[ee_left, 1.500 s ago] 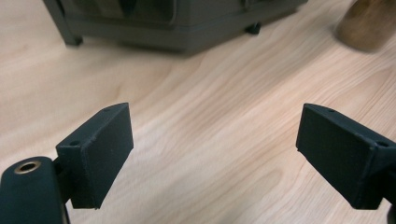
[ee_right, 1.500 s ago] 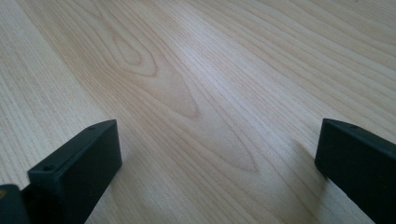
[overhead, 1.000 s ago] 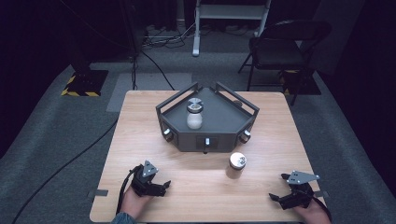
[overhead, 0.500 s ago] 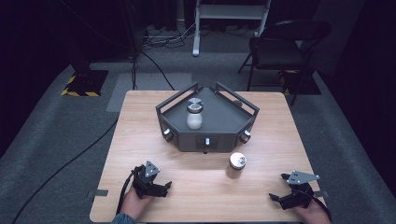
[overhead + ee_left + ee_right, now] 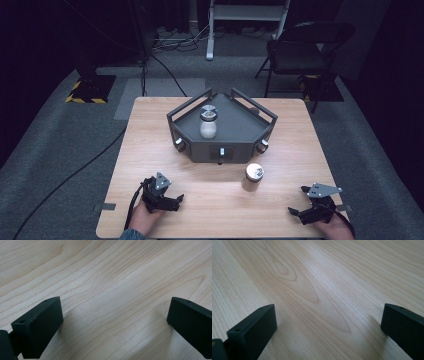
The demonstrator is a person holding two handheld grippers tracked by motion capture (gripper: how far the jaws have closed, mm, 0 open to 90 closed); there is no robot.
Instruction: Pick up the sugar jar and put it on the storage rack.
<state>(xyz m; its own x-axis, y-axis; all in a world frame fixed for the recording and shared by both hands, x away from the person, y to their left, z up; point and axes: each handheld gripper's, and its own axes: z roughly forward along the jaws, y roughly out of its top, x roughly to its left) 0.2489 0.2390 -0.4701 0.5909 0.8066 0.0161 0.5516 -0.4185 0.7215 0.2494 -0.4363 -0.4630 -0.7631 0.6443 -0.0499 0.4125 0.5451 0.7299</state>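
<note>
Jars are what I see to handle: one jar [image 5: 208,122] stands upright in the dark tray [image 5: 235,137], a second jar [image 5: 253,177] sits on the table [image 5: 150,135] just before the tray's front wall. My left gripper [image 5: 168,200] and right gripper [image 5: 300,212] rest near the table's near edge, well apart from both, jaws spread over bare wood. I can't make out either jar's contents.

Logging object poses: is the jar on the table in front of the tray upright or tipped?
Upright. The jar stands on its base on the table, its round lid facing up, just in front of the tray.
</note>
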